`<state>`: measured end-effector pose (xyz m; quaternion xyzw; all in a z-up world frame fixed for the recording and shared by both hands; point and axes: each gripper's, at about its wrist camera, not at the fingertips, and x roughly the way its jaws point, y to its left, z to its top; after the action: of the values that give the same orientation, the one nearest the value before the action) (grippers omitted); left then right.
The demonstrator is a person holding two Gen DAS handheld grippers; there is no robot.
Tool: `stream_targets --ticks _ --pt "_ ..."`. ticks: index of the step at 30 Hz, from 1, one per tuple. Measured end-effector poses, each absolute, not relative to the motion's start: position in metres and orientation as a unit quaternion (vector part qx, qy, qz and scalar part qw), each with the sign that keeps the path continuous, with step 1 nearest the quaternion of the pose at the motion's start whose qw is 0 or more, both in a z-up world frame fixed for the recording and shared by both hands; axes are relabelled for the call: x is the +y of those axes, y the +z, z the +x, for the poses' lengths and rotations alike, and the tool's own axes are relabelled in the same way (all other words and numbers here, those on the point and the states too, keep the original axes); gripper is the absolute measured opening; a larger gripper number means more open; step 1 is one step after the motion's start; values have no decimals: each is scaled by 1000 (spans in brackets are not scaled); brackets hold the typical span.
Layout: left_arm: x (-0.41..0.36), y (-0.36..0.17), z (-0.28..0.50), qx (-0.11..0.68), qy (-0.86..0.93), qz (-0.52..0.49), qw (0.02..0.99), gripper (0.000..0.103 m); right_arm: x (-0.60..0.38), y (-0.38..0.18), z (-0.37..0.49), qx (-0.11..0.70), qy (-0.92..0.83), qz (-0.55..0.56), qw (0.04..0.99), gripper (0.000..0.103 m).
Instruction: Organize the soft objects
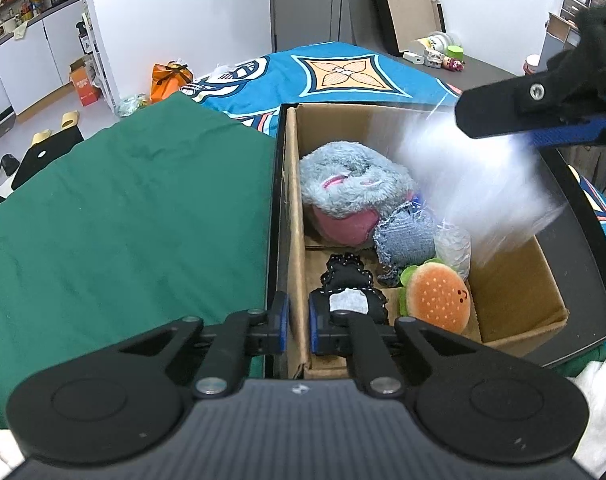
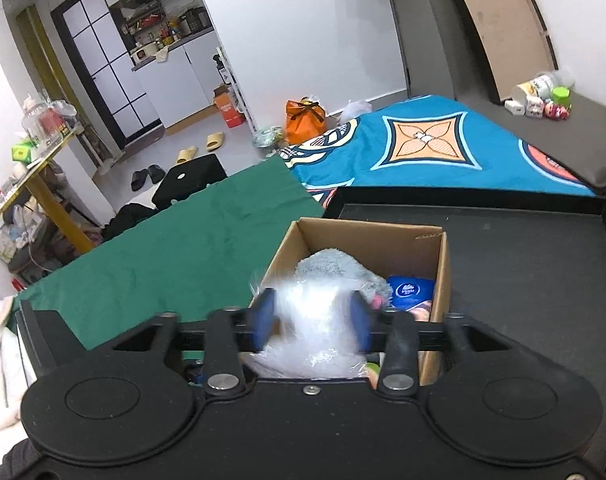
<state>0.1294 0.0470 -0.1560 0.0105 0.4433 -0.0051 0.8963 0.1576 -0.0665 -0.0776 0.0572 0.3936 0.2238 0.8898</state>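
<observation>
a: what is in the cardboard box?

b: one fluffy grey toy with pink on it, one bit of jeans cloth, one burger toy, one black toy with a white label, and one small clear wrapped thing. the other camera also shows one blue packet at the far side.

a: where is the box?

b: it sits in a black tray. the tray lies on a bed with a green cloth and a blue blanket.

a: what do the left tongs do?

b: they are pinched tight on the near wall of the box, one finger outside and one inside.

a: and the right tongs?

b: they are half open. a white plastic bag is between the fingers, all blurry. i cannot tell if the pads press on it.

a: where is the bag?

b: over the right part of the box. it hangs long from the tongs, slanting down into the box.
</observation>
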Motion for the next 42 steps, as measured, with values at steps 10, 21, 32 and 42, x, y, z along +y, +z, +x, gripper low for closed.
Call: stream_targets --ticks 10,21,32,42 --pt "45 -149 131 448 0 16 894 14 -100 -77 150 403 168 55 898 71" --pt "51 -112 121 442 2 13 897 42 -143 -62 136 391 135 67 908 86" --pt "45 -63 98 414 9 44 909 76 -187 -41 110 387 126 95 908 102" --pt "41 -29 75 402 3 18 915 81 -212 -15 81 369 129 103 915 103"
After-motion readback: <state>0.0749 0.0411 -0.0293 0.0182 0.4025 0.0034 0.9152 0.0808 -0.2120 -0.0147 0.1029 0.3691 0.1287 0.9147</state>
